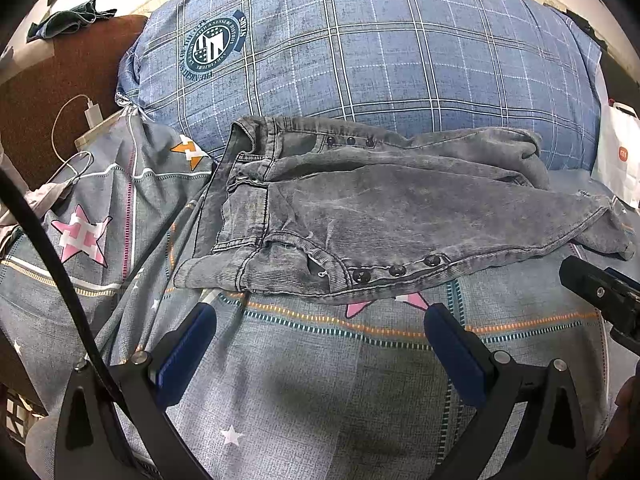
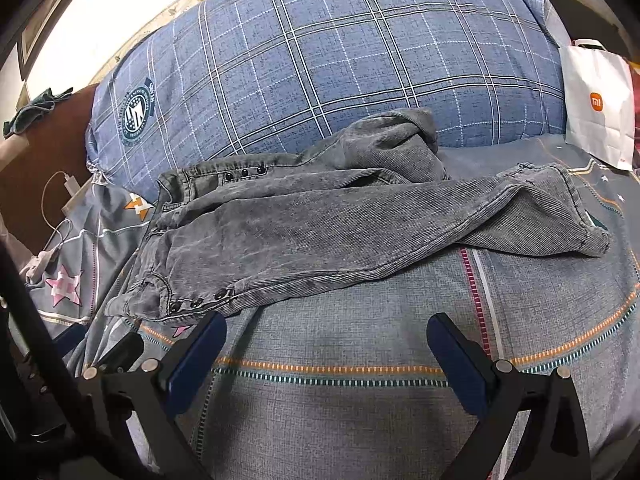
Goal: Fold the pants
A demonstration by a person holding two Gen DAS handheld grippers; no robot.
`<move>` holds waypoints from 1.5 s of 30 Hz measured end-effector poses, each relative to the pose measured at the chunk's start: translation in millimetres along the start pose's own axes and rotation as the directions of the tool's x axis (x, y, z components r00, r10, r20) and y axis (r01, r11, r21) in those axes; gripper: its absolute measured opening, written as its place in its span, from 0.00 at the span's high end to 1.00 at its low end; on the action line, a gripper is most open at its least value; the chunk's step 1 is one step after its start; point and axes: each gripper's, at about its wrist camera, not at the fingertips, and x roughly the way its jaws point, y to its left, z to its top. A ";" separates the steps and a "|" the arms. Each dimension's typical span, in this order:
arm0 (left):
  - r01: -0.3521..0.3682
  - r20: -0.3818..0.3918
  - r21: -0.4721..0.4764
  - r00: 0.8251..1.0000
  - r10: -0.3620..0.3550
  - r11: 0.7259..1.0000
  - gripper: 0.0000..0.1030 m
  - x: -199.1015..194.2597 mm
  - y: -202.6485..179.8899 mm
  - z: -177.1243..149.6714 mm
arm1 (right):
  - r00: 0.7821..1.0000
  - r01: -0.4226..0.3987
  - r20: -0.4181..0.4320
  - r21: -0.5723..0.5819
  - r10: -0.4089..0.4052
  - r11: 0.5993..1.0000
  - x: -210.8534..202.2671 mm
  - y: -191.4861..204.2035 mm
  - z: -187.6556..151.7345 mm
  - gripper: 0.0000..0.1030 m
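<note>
I see the grey washed-denim pants (image 1: 384, 208) lying crumpled on the star-patterned grey bedsheet (image 1: 304, 380), against the blue plaid pillow (image 1: 360, 52). My left tool (image 1: 320, 316) and right tool (image 2: 326, 326) hover just before them, both spread apart, gripping nothing.

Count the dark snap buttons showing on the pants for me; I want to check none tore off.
6. Three sit along the near edge of the pants by the pocket; three more line the far waistband edge. Folds may hide others.
</note>
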 end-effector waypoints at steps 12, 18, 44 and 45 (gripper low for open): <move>0.002 0.002 0.001 1.000 -0.002 1.000 0.00 -0.1 0.0 1.2 | 1.000 0.003 0.009 0.010 -0.003 1.000 -2.1 -1.4 0.9 0.01; 0.011 0.030 -0.001 0.999 -0.011 1.000 0.00 -9.9 2.5 7.4 | 0.999 -0.007 0.041 0.010 0.006 1.000 -13.9 -0.6 5.0 0.01; 0.006 0.173 0.016 0.985 -0.009 1.000 0.00 37.6 -3.0 154.1 | 0.994 -0.099 0.048 0.046 0.096 0.994 20.4 -49.7 193.8 0.01; -0.012 0.170 0.001 0.985 0.012 1.000 0.00 46.5 -2.0 145.1 | 0.996 -0.086 0.029 0.057 0.084 0.995 32.6 -57.5 191.8 0.01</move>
